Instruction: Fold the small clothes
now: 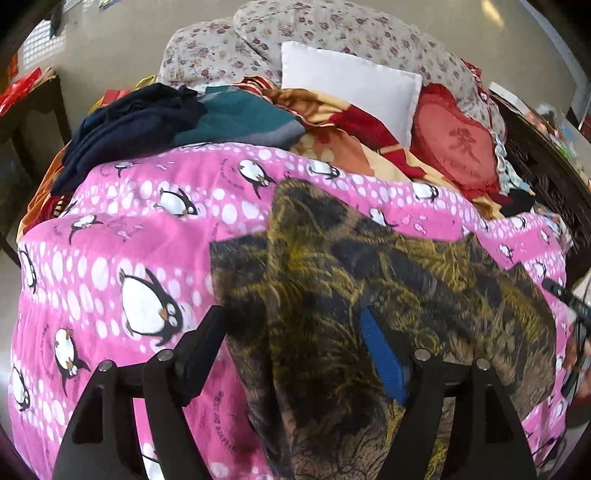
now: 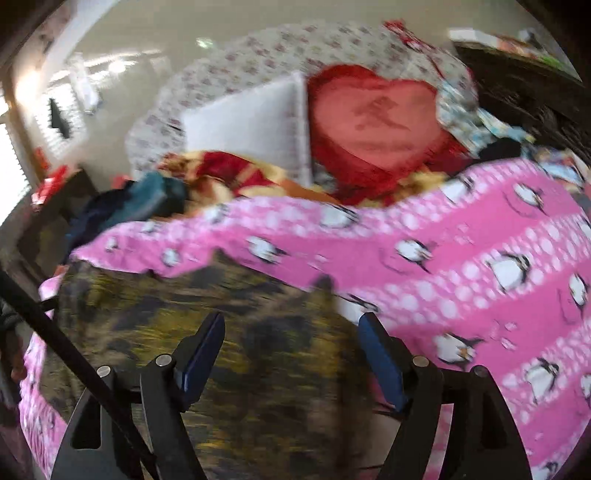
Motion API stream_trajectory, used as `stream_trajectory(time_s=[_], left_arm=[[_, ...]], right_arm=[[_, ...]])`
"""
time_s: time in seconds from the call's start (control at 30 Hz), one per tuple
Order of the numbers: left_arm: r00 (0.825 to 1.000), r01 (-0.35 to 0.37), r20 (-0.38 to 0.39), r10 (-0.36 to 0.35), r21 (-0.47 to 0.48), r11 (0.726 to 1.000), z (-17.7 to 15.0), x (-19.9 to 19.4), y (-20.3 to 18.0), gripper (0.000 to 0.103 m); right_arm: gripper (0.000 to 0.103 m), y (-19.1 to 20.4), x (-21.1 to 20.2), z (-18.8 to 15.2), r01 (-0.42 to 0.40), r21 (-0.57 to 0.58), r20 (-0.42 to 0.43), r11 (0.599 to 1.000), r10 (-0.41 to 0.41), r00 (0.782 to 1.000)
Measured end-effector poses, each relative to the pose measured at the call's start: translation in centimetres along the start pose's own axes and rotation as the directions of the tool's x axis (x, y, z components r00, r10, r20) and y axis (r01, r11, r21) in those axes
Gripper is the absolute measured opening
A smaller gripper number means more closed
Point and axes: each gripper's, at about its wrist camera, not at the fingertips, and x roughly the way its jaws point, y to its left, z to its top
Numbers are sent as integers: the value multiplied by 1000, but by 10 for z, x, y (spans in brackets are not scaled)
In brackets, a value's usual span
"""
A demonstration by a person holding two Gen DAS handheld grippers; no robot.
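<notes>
A small dark garment with a yellow and black leaf print (image 1: 369,295) lies partly folded on a pink penguin-print blanket (image 1: 122,229). My left gripper (image 1: 293,319) is open just above its near left part, holding nothing. In the right wrist view, which is motion-blurred, the same garment (image 2: 236,332) lies at the lower left on the blanket (image 2: 461,258). My right gripper (image 2: 291,325) is open over the garment's right edge, holding nothing.
Behind the blanket lie a dark navy and teal clothes pile (image 1: 166,118), a white pillow (image 1: 347,85), a red heart cushion (image 1: 454,144) and a floral quilt (image 1: 295,33). Dark wooden furniture (image 1: 546,162) stands at the right. A dark table (image 1: 29,110) stands at the left.
</notes>
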Motion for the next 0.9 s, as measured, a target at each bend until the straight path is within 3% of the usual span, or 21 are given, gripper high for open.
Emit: stream_trajectory(time_s=[0.1,0.17,0.27,0.3,0.5,0.6,0.7,0.77,0.83,0.87,0.9], left_arm=[[1000,1,3,-1,7,1000,-1,3,-6,74],[1000,-9,0,9,13,1000,1,5,-8,74],[1000,-17,-1,17,3,1000,5,10,-8,75],[1000,-20,-4,20,3,1000,7,13,-9,75],[998,-49,31,49,17,999,26,21,-14,75],[999,-43,30,43,-11,999,30,26,-12,75],[999,-31,36,31,-19,999,25,21,-8,75],[999,-15,28,16,-23,1000,18,13,-6,75],[1000,21,17,-21,-28,999,7,1,-2,75],[999,34,13,-34,-25,999,-1,-7,-1,75],[999,40,12,-40,-16,999,-8,-14,-1,75]], right_arm=[[79,4,20,3,-10,-32,-39,999,9,999],[76,8,46,4,74,-52,-121,996,-80,989],[14,7,63,7,123,-52,-138,991,-129,982],[10,8,62,8,130,-56,-119,990,-136,984],[5,7,34,28,157,-66,13,985,-156,988],[5,4,37,35,248,-71,46,966,-246,968],[5,-5,57,35,277,-31,12,960,-277,961],[5,-7,73,32,285,-41,-62,958,-287,956],[8,-2,64,33,276,-65,-46,959,-279,959],[19,-1,54,31,276,-63,-32,959,-278,960],[46,-2,44,28,264,-55,-23,963,-266,964]])
